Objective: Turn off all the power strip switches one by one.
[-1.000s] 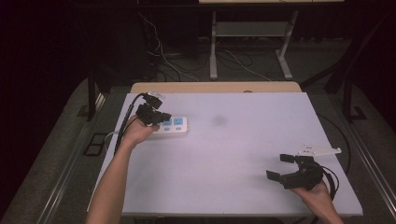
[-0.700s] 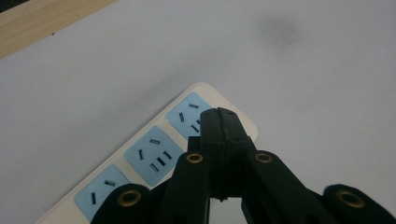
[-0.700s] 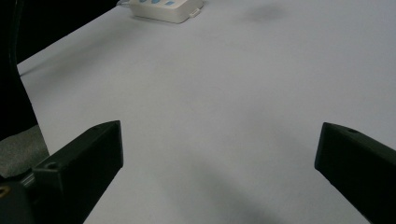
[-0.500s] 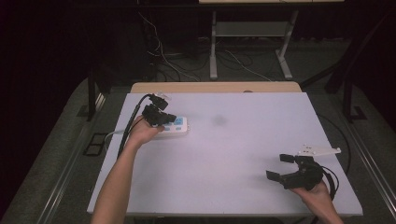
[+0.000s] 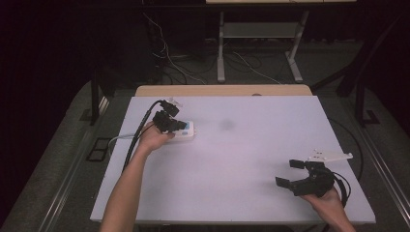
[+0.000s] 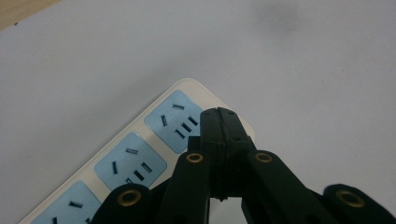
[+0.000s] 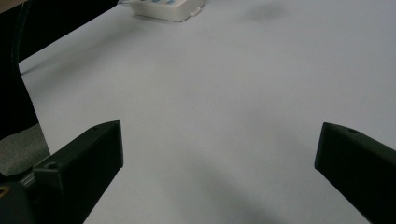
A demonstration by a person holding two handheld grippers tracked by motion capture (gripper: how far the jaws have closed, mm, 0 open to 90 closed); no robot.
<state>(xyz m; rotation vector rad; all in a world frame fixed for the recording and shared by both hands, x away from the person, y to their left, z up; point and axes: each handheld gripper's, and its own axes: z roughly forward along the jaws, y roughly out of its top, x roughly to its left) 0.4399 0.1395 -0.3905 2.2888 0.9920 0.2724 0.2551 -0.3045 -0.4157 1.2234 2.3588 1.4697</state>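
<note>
A white power strip with pale blue socket faces lies at the left side of the white table. My left gripper hovers right over it, jaws pressed together. In the left gripper view the shut tip sits above the end socket of the strip, and I see nothing held between the jaws. My right gripper rests low near the table's front right corner, jaws spread wide with nothing in the gap. The strip appears far off in the right gripper view.
The strip's white cord curls off toward the table's left edge. A faint dark smudge marks the table's middle. A wooden board borders the far edge. Beyond it stand metal legs and cables on the floor.
My left gripper has shifted a little to the right, along the power strip. The right gripper has stayed where it was.
</note>
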